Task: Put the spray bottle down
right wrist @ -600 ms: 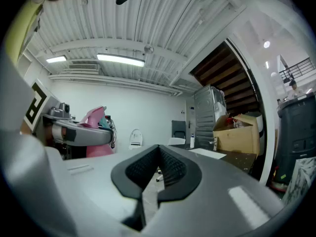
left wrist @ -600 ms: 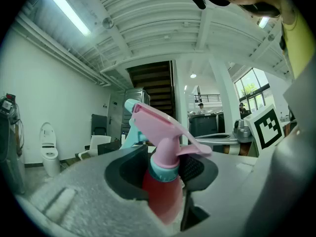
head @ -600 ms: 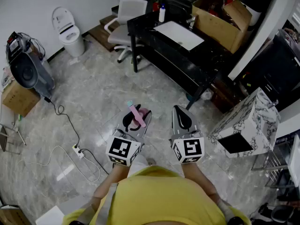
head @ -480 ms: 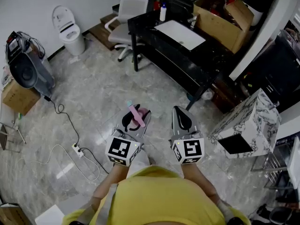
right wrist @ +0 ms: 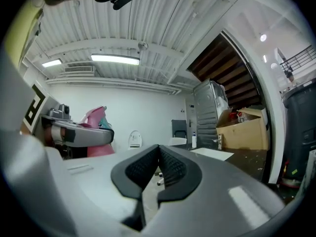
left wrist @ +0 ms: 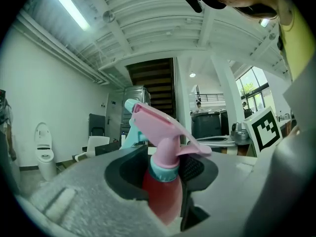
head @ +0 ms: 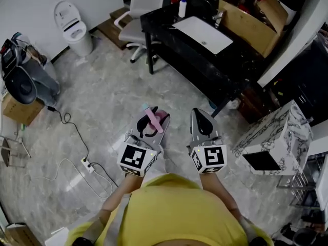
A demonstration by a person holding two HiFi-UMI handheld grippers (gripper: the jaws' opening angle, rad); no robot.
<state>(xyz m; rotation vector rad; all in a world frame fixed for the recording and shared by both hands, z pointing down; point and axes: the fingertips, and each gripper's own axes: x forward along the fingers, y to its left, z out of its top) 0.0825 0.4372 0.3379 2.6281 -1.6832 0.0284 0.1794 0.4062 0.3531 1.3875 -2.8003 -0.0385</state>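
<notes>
A spray bottle (left wrist: 163, 181) with a red body, teal collar and pink trigger head stands upright between the jaws of my left gripper (head: 151, 126), which is shut on its neck and body. In the head view the spray bottle's pink head (head: 153, 120) sticks up above the left jaws, over the marble floor. My right gripper (head: 201, 127) is held level beside it, shut with nothing between its pads (right wrist: 159, 171). From the right gripper view, the spray bottle (right wrist: 97, 132) and the left gripper show at the left.
A black table (head: 205, 60) with a white sink basin (head: 204, 34) and a small white bottle (head: 182, 6) lies ahead. A cardboard box (head: 251, 17), a white chair (head: 141, 12), a marble-patterned cabinet (head: 277, 140), a toilet (head: 72, 27) and floor cables (head: 77, 147) surround me.
Both grippers and the bottle keep their hold and pose. The view has shifted slightly, the table and surroundings sitting a little higher and nearer in frame.
</notes>
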